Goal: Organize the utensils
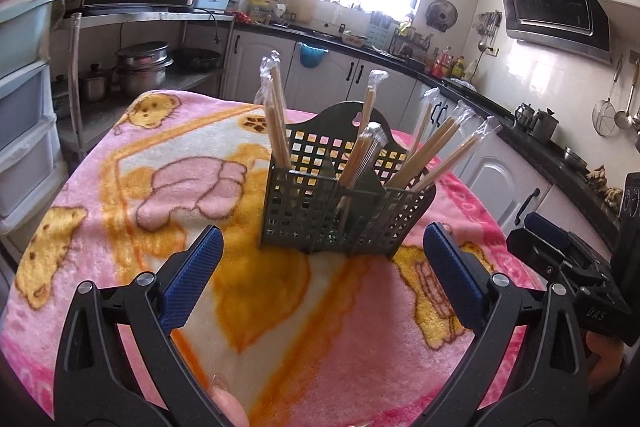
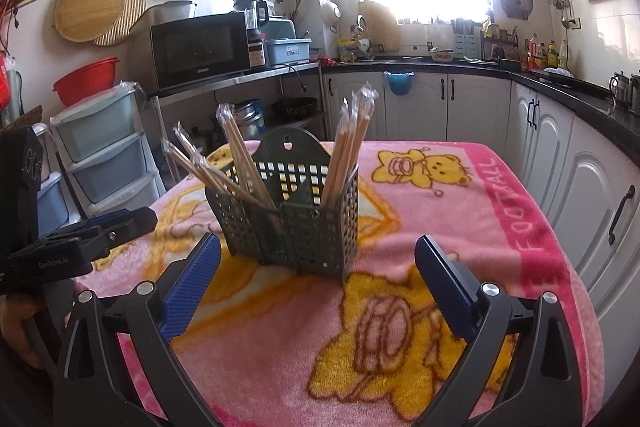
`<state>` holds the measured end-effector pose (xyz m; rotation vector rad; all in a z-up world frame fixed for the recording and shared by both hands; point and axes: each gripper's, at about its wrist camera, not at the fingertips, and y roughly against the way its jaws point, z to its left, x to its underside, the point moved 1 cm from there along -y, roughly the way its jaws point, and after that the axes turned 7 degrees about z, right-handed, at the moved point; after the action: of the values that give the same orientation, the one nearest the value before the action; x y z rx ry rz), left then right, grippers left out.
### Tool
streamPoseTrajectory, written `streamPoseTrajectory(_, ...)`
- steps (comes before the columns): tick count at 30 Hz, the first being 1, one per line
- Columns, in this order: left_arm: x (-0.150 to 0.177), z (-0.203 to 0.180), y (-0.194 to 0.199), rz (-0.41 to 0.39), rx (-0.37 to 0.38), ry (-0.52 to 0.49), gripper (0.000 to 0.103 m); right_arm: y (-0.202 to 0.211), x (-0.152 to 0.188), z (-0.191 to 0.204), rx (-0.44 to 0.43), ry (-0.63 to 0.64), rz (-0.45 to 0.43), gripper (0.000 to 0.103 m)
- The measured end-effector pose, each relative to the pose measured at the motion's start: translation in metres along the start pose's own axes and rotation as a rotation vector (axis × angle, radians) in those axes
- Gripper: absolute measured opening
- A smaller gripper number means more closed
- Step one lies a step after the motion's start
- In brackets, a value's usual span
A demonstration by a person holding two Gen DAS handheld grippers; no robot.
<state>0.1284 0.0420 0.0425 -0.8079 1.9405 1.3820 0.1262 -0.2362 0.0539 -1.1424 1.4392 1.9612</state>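
grey plastic caddy [image 1: 344, 211] stood upright near the middle of the desk [image 2: 460, 227], wrapped chopsticks [image 1: 436, 155] already fanned out of its compartments.
both the left tongs [image 1: 322, 281] and the right tongs [image 2: 318, 285] hung spread wide and empty just short of the caddy, nothing between their blue pads. the caddy looked light and top-heavy on the soft pink blanket [image 1: 120, 187], so a nudge from either tongs could probably have tipped it or knocked the steeply leaning chopsticks out.
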Motion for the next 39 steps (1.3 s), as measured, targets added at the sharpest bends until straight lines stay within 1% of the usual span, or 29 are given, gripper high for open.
streamPoseTrajectory(4,0.011,0.003,-0.002,-0.001,0.01,0.015,0.092,-0.005,0.015,0.0,0.002,-0.011,0.015,0.096)
streamPoseTrajectory(9,0.021,0.006,-0.003,-0.016,-0.011,0.019,0.092,-0.013,0.033,0.0,0.009,-0.025,0.042,0.096)
streamPoseTrajectory(12,0.027,0.006,-0.006,-0.023,-0.027,0.016,0.092,-0.016,0.04,0.001,0.03,-0.008,0.038,0.096)
streamPoseTrajectory(16,0.036,0.006,-0.012,-0.032,-0.06,0.001,0.092,-0.014,0.045,0.003,0.069,0.014,-0.012,0.096)
streamPoseTrajectory(19,0.04,0.004,-0.012,-0.052,-0.072,-0.01,0.092,-0.009,0.047,0.002,0.098,0.028,-0.07,0.096)
streamPoseTrajectory(23,0.041,0.003,-0.01,-0.084,-0.075,-0.02,0.092,-0.002,0.047,0.004,0.103,0.043,-0.14,0.096)
streamPoseTrajectory(26,0.042,0.003,-0.007,-0.125,-0.078,-0.027,0.092,0.004,0.048,0.005,0.109,0.044,-0.194,0.096)
streamPoseTrajectory(33,0.043,0.002,0.004,-0.224,-0.084,-0.047,0.092,0.012,0.051,0.005,0.098,0.024,-0.263,0.096)
streamPoseTrajectory(36,0.046,0.0,0.007,-0.271,-0.099,-0.068,0.093,0.014,0.054,0.007,0.1,0.029,-0.281,0.096)
streamPoseTrajectory(39,0.046,0.0,0.006,-0.269,-0.106,-0.076,0.093,0.014,0.057,0.009,0.103,0.031,-0.278,0.096)
